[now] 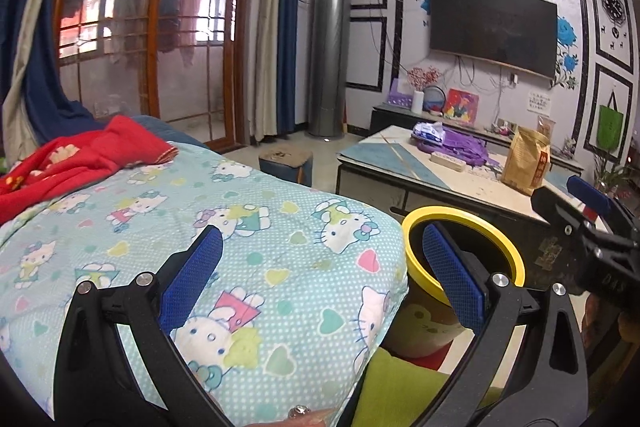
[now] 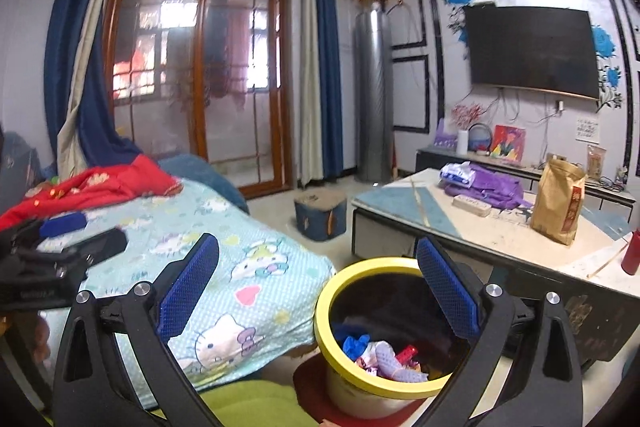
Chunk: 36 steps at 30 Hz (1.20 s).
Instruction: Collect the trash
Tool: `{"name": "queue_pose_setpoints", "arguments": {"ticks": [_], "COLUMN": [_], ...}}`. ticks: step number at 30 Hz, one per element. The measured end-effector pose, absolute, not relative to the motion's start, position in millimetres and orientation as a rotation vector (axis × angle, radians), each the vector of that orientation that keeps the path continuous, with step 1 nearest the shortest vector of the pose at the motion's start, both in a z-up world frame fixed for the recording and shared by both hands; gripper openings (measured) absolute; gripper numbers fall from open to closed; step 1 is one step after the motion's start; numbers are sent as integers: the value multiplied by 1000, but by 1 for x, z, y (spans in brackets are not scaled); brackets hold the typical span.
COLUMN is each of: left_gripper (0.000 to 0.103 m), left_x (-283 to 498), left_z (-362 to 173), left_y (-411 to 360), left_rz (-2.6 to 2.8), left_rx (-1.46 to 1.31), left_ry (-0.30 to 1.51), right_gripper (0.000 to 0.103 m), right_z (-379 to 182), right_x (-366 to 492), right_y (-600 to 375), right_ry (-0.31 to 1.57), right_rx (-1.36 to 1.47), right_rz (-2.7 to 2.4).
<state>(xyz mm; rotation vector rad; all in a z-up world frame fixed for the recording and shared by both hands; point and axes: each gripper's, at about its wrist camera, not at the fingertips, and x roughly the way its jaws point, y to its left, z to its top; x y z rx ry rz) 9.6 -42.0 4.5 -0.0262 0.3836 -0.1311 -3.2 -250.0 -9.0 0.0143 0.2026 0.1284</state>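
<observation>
A bin with a yellow rim (image 2: pixel 323 315) stands on the floor between the bed and the low table. Inside it lies mixed trash (image 2: pixel 380 357): blue, purple and red wrappers. My right gripper (image 2: pixel 316 287) hovers open just above the bin, its right pad over the opening and nothing between the fingers. My left gripper (image 1: pixel 320 267) is open and empty over the corner of the bed, with the bin's rim (image 1: pixel 456 211) behind its right finger. The right gripper (image 1: pixel 580 219) shows at the right edge of the left wrist view. The left gripper (image 2: pixel 64 239) shows at the left of the right wrist view.
The bed has a cartoon-cat sheet (image 2: pixel 240 267) with a red cloth (image 2: pixel 100 183) at its far end. The low table (image 2: pixel 400 203) holds a brown paper bag (image 2: pixel 558 203), a purple bag (image 2: pixel 492 187), a power strip (image 2: pixel 472 205) and a red bottle (image 2: pixel 632 253). A small stool (image 2: pixel 320 213) stands on the floor.
</observation>
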Motion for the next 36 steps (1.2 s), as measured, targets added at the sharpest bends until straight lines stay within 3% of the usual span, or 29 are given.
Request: {"name": "queue_pose_setpoints", "arguments": {"ticks": [36], "left_gripper": [92], "left_x": [7], "left_z": [-5], "left_y": [-38], "left_rz": [-82], "left_rx": [-33], "left_ry": [383], "right_gripper": [97], "right_z": [-28], "right_x": [0], "right_y": [-237], "right_ry": [225], "right_rx": [-27], "right_rz": [156]}}
